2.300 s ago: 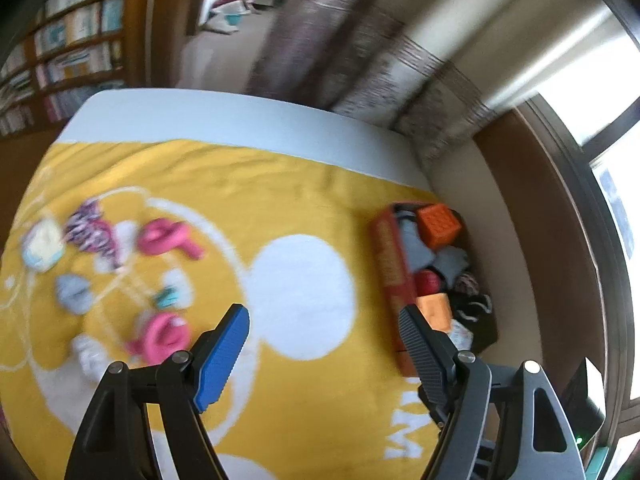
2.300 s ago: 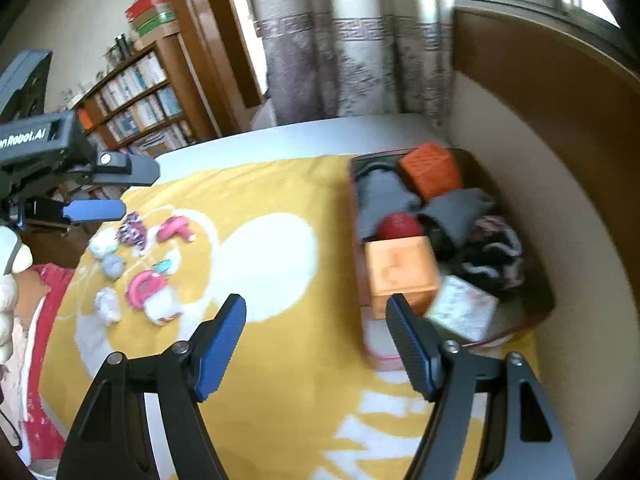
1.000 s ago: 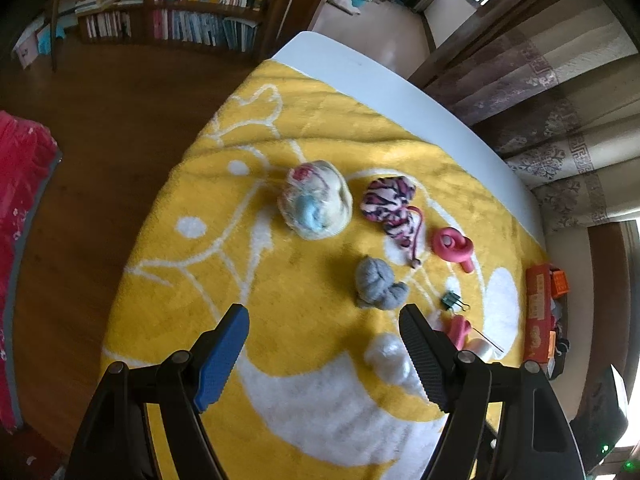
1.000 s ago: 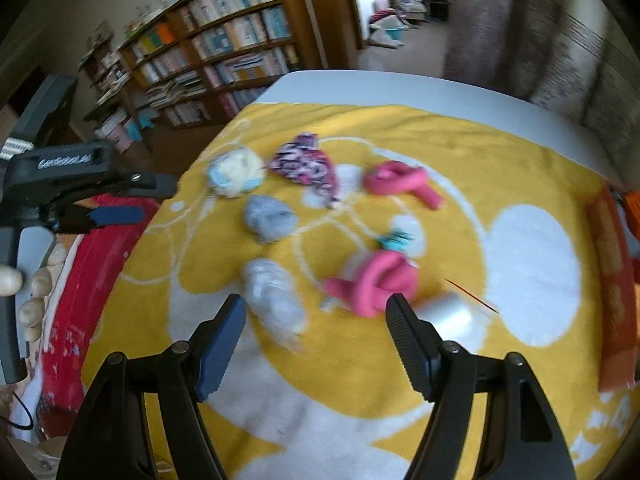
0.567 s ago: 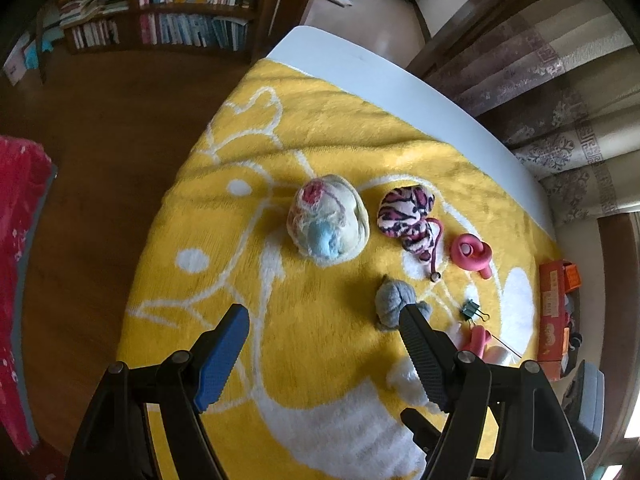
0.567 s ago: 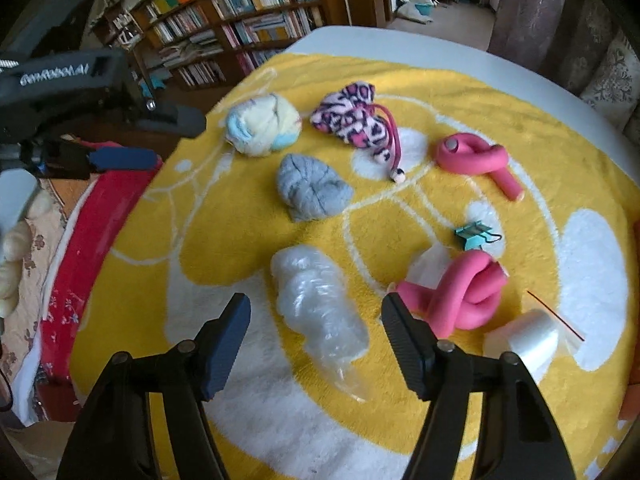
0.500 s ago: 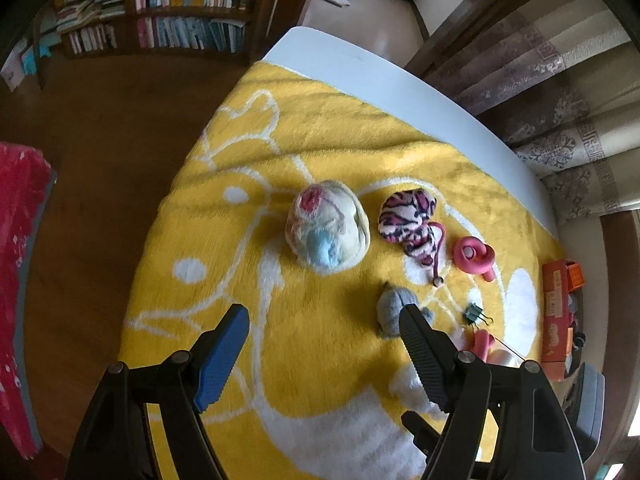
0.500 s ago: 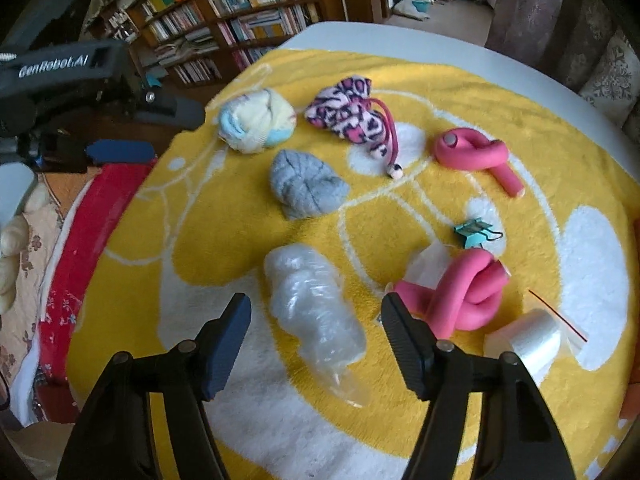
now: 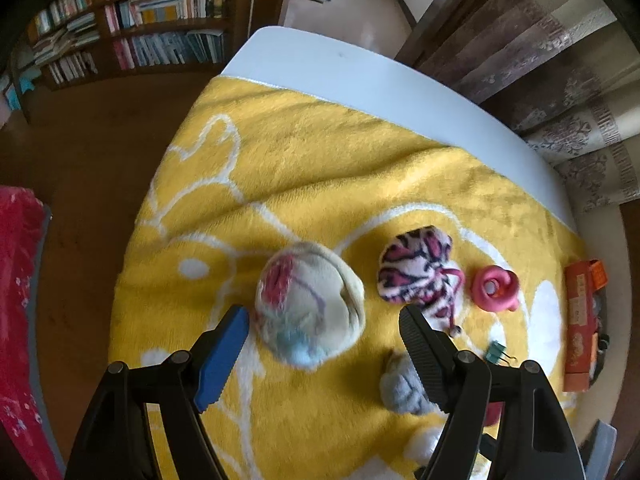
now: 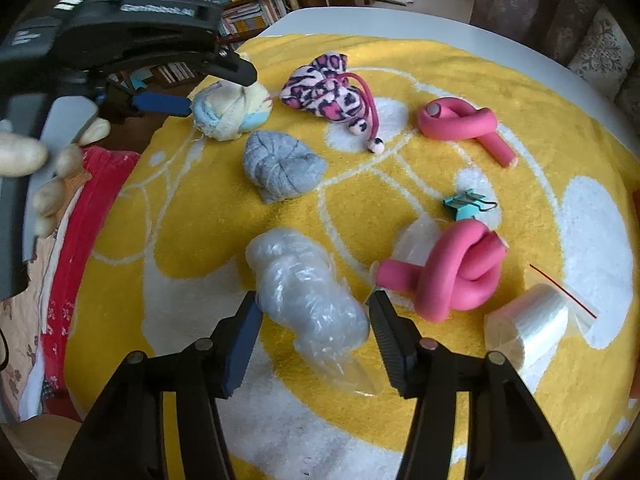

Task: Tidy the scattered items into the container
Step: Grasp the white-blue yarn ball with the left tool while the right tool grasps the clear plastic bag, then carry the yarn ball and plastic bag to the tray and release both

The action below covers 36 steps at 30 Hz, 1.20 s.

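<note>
My left gripper (image 9: 324,330) is open around a cream, pink and blue fabric ball (image 9: 310,310) on the yellow blanket; the ball also shows in the right wrist view (image 10: 232,110). My right gripper (image 10: 314,312) is open with a clear crumpled plastic bag (image 10: 304,294) between its fingers. A leopard-print pouch (image 10: 328,88), a grey sock ball (image 10: 282,168), two pink foam rollers (image 10: 464,124) (image 10: 452,270), a teal binder clip (image 10: 468,204) and a clear plastic roll (image 10: 528,328) lie scattered. The orange container (image 9: 578,320) is at the far right.
The yellow blanket (image 9: 320,168) covers a white table (image 9: 360,72). Bookshelves (image 9: 140,20) stand behind, curtains (image 9: 560,60) to the right. A red cloth (image 10: 76,216) lies below the table's left edge. The left gripper body (image 10: 120,40) shows in the right wrist view.
Both grippers have come down closer to the items. The left now straddles the fabric ball and the right straddles the plastic bag. Nothing has been picked up.
</note>
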Motion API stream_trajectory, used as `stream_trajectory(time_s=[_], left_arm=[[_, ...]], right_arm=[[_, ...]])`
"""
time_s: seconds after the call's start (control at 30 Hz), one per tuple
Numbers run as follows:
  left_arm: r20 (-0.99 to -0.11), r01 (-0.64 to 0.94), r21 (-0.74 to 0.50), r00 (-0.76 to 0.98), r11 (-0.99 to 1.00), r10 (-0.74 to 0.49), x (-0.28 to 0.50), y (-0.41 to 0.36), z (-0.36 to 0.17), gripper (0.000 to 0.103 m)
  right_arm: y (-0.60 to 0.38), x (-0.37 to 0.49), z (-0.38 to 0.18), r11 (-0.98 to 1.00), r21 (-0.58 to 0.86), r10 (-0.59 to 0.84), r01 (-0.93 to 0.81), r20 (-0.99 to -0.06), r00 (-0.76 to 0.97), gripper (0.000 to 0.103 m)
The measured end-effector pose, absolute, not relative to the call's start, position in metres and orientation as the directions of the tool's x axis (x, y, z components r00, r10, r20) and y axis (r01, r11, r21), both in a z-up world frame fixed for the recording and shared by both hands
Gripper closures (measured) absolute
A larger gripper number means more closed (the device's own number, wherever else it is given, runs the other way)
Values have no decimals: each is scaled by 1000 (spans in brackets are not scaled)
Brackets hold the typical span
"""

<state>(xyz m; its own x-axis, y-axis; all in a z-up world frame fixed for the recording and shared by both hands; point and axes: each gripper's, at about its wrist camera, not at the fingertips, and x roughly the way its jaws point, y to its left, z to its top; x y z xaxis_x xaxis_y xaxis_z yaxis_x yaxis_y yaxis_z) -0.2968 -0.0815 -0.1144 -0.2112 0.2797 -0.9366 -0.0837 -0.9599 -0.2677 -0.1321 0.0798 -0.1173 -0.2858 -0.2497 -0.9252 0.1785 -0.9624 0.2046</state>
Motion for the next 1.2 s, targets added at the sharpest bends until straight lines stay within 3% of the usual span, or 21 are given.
stream_trajectory(time_s=[0.23,0.3,0.33,0.43,0.57,1.2], left_arm=[[-947,-106,-247,-184,-963,263,-303,-75,-137,24],[-951,-107,-236,-178,-966,252,-300,-74,-143,38],[-953,-113,-215,-194,-970,234,-298,-73,-142,39],[-951,-114,-222,-193,-968,241,-295,-74,-139,40],[-943,-107,-234,-218,-966,253,-287,-77,-124,40],[-897,-165,-278,-307,-946,318,-231,-14,-40,40]], right_arm=[[82,-132,-118,-965,201,-243,166,-926,-290,43],[80,-132,-118,-965,200,-243,170,-926,-289,43],[80,-131,-118,-964,202,-246,173,-925,-289,43],[80,-130,-117,-961,211,-257,180,-923,-287,55],[83,-128,-115,-955,233,-279,184,-918,-283,83],[157,-93,-66,-939,309,-344,152,-847,-405,85]])
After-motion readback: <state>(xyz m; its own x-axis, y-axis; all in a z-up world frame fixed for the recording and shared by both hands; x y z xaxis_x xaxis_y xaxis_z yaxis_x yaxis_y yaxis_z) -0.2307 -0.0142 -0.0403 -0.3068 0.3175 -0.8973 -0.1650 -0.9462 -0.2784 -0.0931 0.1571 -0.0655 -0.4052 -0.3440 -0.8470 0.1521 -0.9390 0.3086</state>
